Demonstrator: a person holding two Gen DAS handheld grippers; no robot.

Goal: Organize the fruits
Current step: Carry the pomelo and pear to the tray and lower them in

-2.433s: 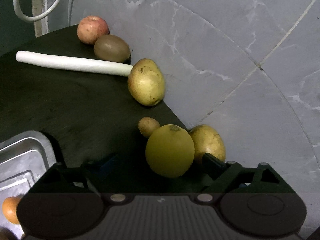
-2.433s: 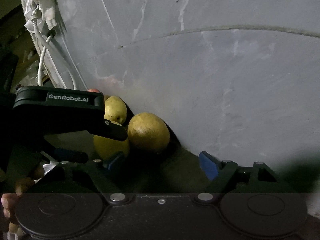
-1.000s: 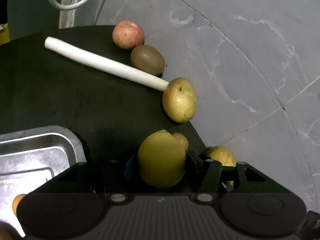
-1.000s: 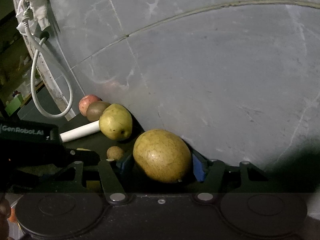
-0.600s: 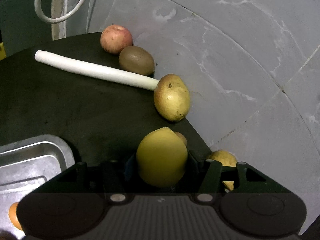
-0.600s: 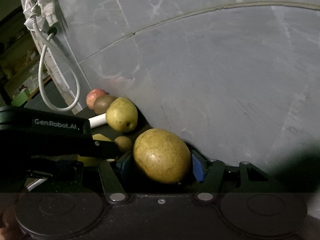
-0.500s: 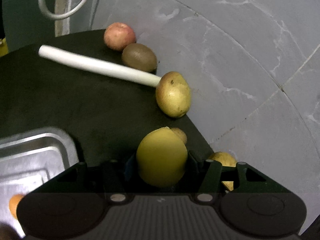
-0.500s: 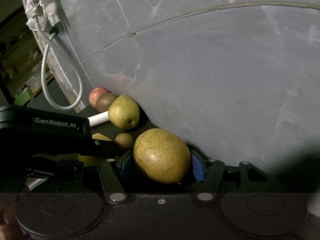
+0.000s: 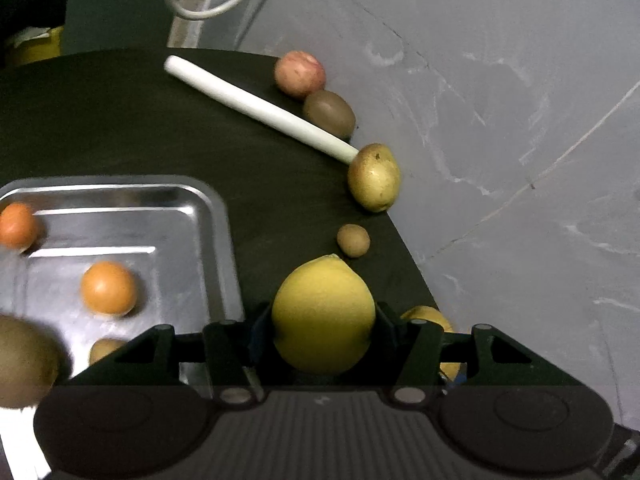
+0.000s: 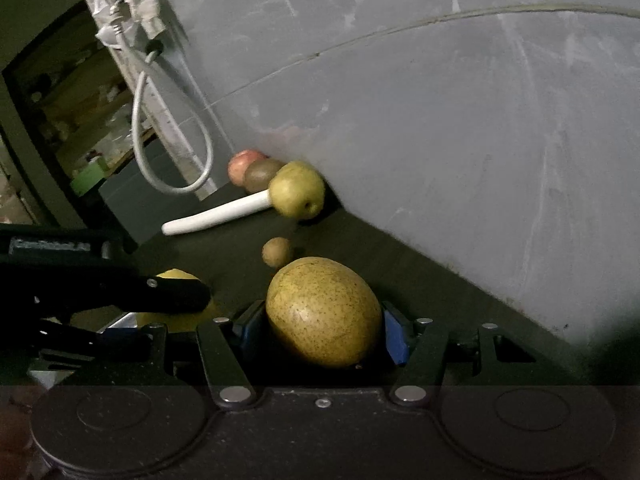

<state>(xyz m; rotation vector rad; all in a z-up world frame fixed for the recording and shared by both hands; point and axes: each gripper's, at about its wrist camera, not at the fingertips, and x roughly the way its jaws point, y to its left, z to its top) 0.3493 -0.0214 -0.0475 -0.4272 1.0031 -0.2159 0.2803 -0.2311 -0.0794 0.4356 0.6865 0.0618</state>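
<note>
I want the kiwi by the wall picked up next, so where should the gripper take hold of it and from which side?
Grip the kiwi across its short middle, coming down from above. It is egg-shaped and lies on its side, so the narrow waist fits the fingers best. A level approach looks poor: the white stalk lies along its near side, the apple is close at one end, and the wall is just behind.

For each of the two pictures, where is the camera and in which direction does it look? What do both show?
Left wrist: sits on the left hand-held gripper, looking forward along its fingers, past the held lemon, over the metal tray and dark table.
Right wrist: sits on the right hand-held gripper, looking past the held pear toward the grey wall; the left hand-held gripper shows at its left.
Shared: white stalk, apple, kiwi.
</note>
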